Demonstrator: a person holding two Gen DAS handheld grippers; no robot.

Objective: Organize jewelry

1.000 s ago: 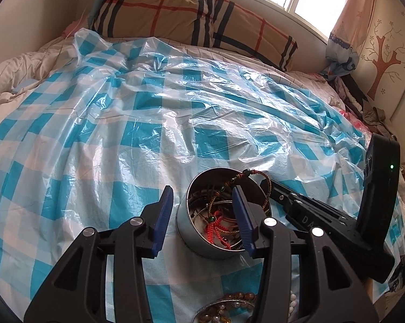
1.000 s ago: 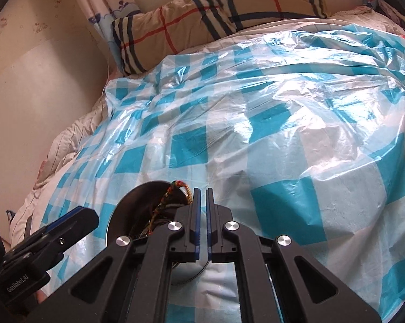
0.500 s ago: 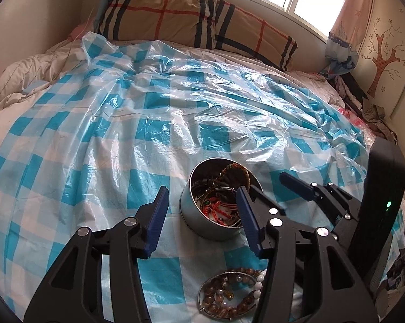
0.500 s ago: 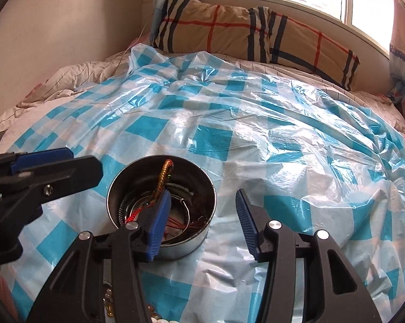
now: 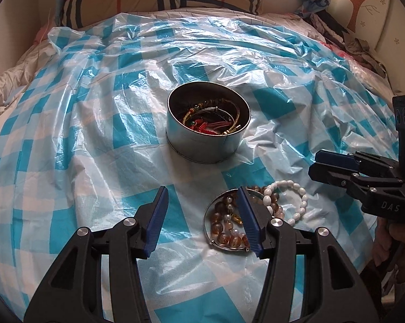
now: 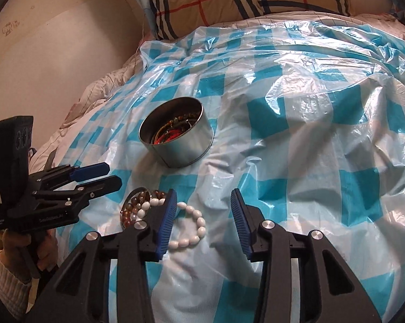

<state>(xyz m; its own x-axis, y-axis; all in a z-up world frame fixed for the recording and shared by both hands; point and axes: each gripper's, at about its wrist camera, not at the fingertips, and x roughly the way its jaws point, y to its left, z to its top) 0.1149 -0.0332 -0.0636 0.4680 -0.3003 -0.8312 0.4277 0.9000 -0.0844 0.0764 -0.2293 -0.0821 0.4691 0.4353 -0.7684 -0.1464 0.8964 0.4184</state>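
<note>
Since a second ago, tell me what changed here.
The right hand-held gripper let go of the braided bracelet into the tin, pulled back toward the white bead bracelet; its jaws have just been closing, empty. The left hand-held gripper also backed off. The tin stayed put.

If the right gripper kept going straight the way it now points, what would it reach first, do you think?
Probably the white bead bracelet: it lies on the checked plastic sheet partly between the open right gripper pads, which have just been closing with nothing gripped. Depth is unclear; it might meet bare sheet just beyond.
</note>
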